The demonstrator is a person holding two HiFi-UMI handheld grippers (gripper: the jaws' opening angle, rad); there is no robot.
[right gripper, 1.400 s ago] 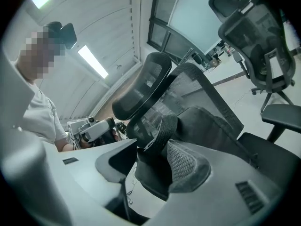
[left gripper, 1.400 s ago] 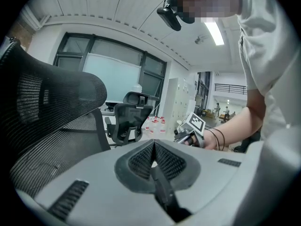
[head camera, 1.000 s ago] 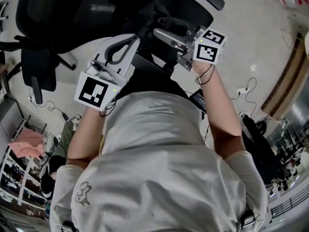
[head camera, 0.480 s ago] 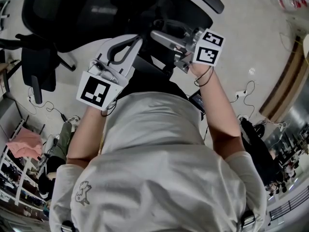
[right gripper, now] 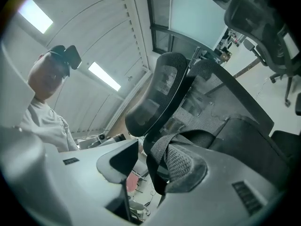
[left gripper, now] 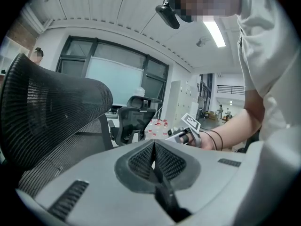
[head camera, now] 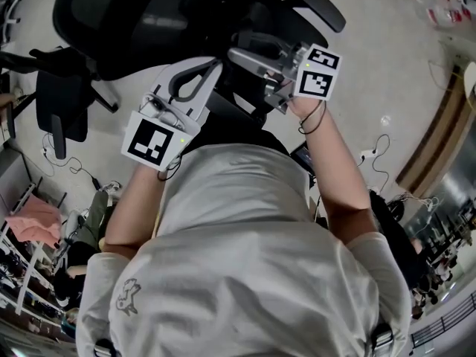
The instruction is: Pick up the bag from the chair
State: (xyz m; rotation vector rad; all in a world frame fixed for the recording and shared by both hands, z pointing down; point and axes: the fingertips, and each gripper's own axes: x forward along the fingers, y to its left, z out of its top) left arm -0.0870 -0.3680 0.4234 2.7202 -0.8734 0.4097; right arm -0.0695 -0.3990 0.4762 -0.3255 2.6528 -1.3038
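Head view
- Chair (head camera: 141, 21): black office chair at the top of the picture, mesh back to the left, one armrest (head camera: 318, 6) at upper right.
- Bag (head camera: 256, 24): a dark shape on the chair seat, hard to tell apart from the black upholstery.
- Left gripper (head camera: 213, 62): held over the near edge of the seat, its marker cube turned toward the person.
- Right gripper (head camera: 238, 53): reaches in from the right over the seat, its tips just beside the left gripper's tips.
- Person: light shirt (head camera: 245, 244) fills the lower half, both forearms stretched toward the chair.

Left gripper view
- Left gripper (left gripper: 153, 147): jaws pressed together, pads meeting, nothing between them.
- Chair (left gripper: 47, 117): mesh back rises at the left.
- Right gripper (left gripper: 186, 132): visible beyond the jaws, held in the person's hand.
- Second chair (left gripper: 134, 119): stands well apart in the background.

Right gripper view
- Right gripper (right gripper: 150, 160): jaws apart at a narrow gap.
- Strap (right gripper: 157, 147): the bag's webbing strap loops between the jaws and lies against one pad, with a gap left on the other side, so it is not clamped.
- Chair (right gripper: 160, 93): its mesh back stands behind the strap.
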